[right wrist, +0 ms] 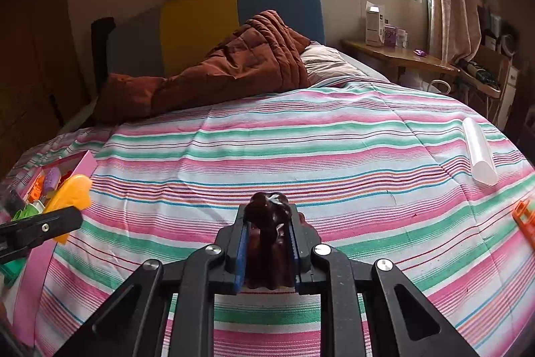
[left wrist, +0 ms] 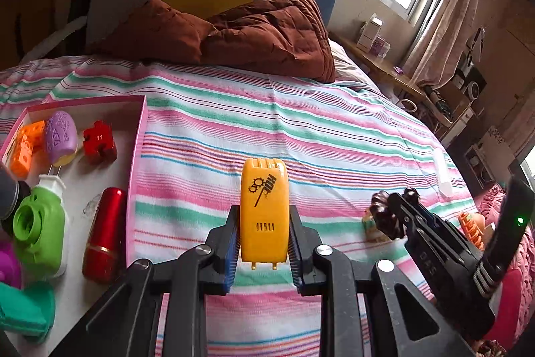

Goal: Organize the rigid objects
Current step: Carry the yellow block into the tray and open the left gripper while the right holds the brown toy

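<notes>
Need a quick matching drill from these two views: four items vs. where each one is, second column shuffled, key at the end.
Items
1. yellow case
2. brown figure
3. red puzzle block
4. white tube

Places
A. lying loose on the striped bedspread
B. clamped in the right tool
C. inside the pink box
D. clamped in the left tool

Pairs: 1-D, 2-B, 3-C, 4-A
</notes>
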